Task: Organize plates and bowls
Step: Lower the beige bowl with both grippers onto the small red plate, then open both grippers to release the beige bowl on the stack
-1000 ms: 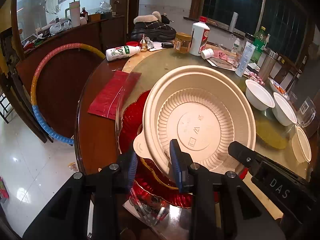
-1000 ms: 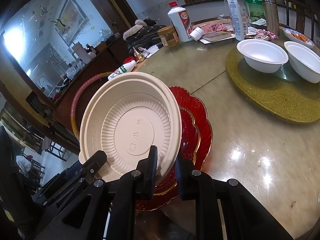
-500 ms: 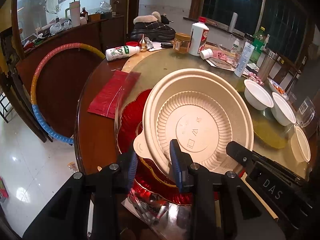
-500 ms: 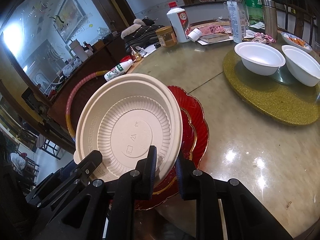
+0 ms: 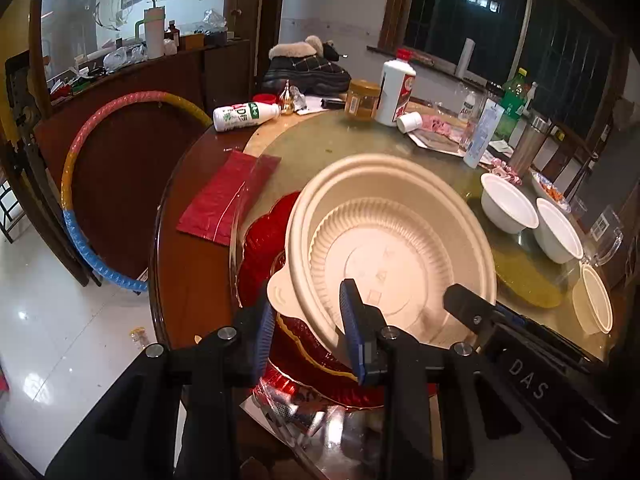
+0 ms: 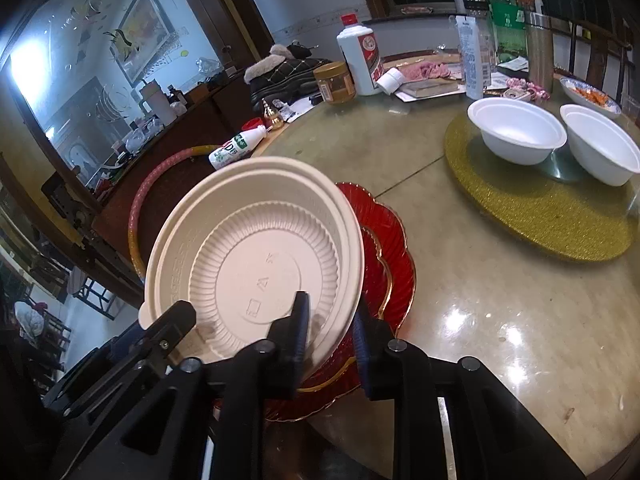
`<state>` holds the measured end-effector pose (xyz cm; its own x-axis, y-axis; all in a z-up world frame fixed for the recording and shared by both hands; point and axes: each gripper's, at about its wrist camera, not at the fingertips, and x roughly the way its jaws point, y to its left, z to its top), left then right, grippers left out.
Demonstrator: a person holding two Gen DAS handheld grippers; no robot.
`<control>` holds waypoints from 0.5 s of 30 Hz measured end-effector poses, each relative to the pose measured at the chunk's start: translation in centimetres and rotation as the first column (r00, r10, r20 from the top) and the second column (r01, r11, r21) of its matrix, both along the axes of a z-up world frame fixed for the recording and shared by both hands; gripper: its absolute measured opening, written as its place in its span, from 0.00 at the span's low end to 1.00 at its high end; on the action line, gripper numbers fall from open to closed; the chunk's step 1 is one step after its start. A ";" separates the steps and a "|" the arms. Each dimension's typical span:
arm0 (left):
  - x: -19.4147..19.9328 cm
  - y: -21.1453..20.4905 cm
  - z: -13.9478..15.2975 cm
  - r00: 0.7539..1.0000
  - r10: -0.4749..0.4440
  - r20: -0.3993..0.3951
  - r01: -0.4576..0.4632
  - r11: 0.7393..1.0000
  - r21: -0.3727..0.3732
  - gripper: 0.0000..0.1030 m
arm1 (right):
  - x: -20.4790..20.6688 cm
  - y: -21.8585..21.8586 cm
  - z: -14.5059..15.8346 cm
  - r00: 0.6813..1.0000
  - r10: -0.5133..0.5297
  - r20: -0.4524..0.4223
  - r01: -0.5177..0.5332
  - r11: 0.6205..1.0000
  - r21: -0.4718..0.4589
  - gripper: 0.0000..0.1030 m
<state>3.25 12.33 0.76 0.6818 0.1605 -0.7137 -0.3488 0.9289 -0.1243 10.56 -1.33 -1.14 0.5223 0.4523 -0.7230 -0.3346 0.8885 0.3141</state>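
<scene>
- Table (image 6: 460, 292): fills the frame's right half; two empty white bowls (image 6: 516, 136) sit upper right on a gold mat (image 6: 540, 216).
- Red plates (image 6: 384, 264): stacked at lower centre, ready to take the next dish.
- Beige bowl (image 6: 260, 256): empty and tilted above them, frame centre; my left gripper (image 5: 308, 328) and right gripper (image 6: 330, 328) each pinch its near rim, sharing the load.

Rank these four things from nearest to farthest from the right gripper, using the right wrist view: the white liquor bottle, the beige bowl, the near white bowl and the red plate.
1. Beige bowl: gripped at its rim by the right gripper.
2. Red plate: directly beneath the bowl.
3. Near white bowl: ahead right, on the gold mat.
4. White liquor bottle: far side of the table.
</scene>
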 end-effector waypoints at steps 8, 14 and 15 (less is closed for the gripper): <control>-0.4 0.3 0.6 0.999 0.013 0.032 -0.013 1.000 -0.007 0.43 | -0.5 -0.3 1.1 0.999 -0.015 0.044 0.015 1.000 0.004 0.44; -0.7 0.4 1.2 0.999 0.010 0.046 -0.010 1.000 -0.003 0.59 | -0.9 -1.5 1.8 0.996 -0.047 0.070 0.044 0.998 0.050 0.59; -0.7 0.5 1.2 0.999 0.010 0.041 -0.010 1.000 0.000 0.59 | -0.9 -1.8 1.9 0.996 -0.055 0.070 0.051 0.997 0.064 0.64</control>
<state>2.51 12.81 1.99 0.7089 0.1675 -0.6851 -0.3528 0.9254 -0.1387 9.67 -3.18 0.76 0.5961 0.4655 -0.6542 -0.3113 0.8851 0.3461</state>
